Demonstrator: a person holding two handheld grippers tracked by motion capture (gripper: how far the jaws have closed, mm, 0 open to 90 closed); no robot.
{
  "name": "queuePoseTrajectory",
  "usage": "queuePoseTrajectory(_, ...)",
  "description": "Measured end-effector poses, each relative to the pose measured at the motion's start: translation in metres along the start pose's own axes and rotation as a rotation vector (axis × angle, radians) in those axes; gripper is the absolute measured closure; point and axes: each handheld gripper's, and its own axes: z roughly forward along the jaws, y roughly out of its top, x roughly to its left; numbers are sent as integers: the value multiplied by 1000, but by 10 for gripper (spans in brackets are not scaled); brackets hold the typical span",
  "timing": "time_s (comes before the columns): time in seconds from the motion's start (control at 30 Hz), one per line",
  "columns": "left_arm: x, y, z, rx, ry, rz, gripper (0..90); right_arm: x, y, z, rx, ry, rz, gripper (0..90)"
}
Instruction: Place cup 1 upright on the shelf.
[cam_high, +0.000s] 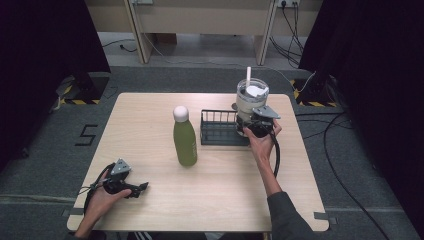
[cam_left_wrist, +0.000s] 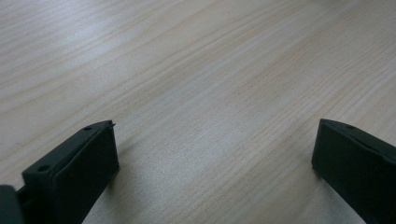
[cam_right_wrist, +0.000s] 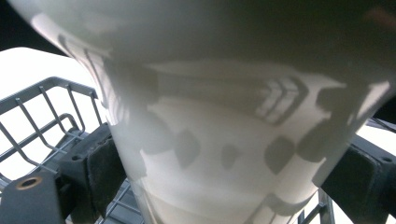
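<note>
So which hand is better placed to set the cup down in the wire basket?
Right. The right gripper already clamps the cup over the wire basket; the left gripper rests open near the table's front corner.

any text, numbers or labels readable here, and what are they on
"5": a black figure marked on the grey floor left of the table.
Cup: dark chevron and block shapes on its side, not readable as words.
Green bottle: no label legible.
Black wire basket: no text to be seen.
</note>
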Motion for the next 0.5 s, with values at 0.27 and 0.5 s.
queuePoseTrajectory(0.27, 0, 0, 0, 0, 0, 0, 0, -3, -1, -1, 1, 20, -5, 99)
queuePoseTrajectory(0.5, 0, 0, 0, -1, 0, 0, 0, -4, -1, -5, -5, 39, 29, 85)
